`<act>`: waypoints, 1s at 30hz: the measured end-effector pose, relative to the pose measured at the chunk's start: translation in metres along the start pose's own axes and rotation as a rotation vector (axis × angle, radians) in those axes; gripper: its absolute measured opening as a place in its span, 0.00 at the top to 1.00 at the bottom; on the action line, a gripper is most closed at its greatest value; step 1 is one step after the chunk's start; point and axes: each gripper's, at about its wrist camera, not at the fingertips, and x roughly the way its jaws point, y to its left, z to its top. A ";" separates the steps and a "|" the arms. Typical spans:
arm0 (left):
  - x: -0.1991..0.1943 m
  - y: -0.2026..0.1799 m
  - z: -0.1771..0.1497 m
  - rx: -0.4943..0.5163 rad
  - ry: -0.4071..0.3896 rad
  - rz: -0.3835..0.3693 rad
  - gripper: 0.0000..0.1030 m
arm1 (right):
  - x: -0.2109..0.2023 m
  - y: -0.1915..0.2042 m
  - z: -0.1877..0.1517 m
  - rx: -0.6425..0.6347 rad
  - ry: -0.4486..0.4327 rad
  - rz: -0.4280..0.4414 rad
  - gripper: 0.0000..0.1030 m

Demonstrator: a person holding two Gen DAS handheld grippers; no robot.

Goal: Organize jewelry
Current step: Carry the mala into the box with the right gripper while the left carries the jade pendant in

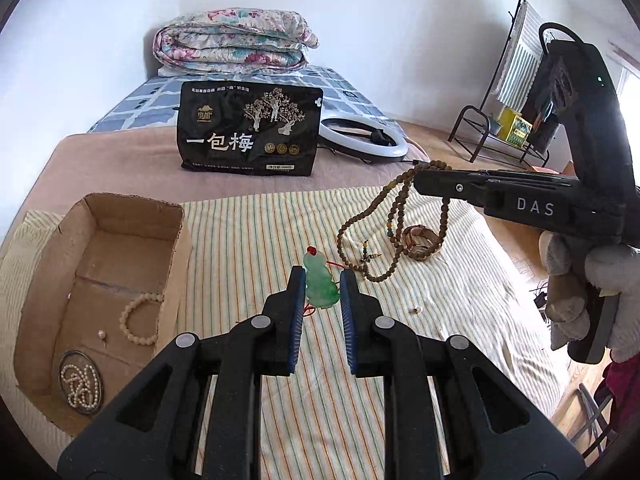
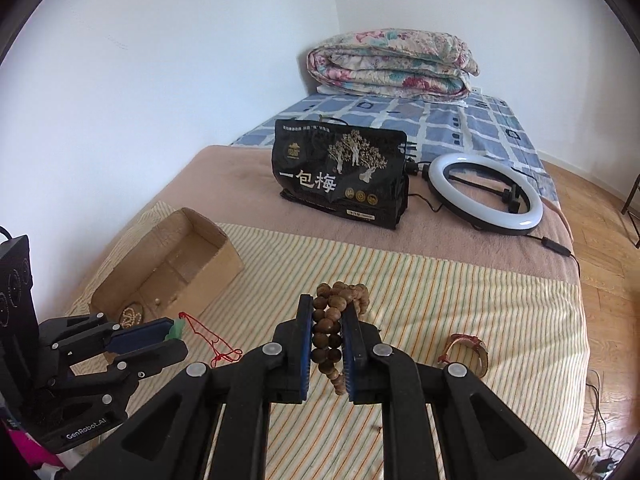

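Your right gripper [image 2: 326, 344] is clenched on the brown wooden bead necklace [image 2: 328, 328], lifting it so its loops hang over the striped cloth [image 1: 248, 240], the lowest beads touching the cloth. Your left gripper [image 1: 320, 296] brackets the green jade pendant [image 1: 320, 284] near the cloth's middle; whether its pads actually grip it, you cannot tell. The pendant's red cord [image 2: 212, 340] trails on the cloth. The cardboard box [image 1: 176, 248] at the cloth's left edge holds a cream bead bracelet [image 1: 138, 318] and a pearl strand [image 1: 80, 380]. A watch [image 2: 468, 350] lies toward the right edge.
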 end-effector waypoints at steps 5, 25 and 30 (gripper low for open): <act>-0.025 0.004 0.002 -0.002 -0.030 0.001 0.85 | -0.024 0.017 0.008 -0.022 -0.025 0.002 0.90; -0.104 0.062 0.007 -0.038 -0.123 0.070 0.84 | -0.078 0.095 0.050 -0.111 -0.152 0.065 0.90; -0.116 0.090 0.007 -0.060 -0.136 0.111 0.84 | -0.076 0.118 0.065 -0.135 -0.173 0.091 0.90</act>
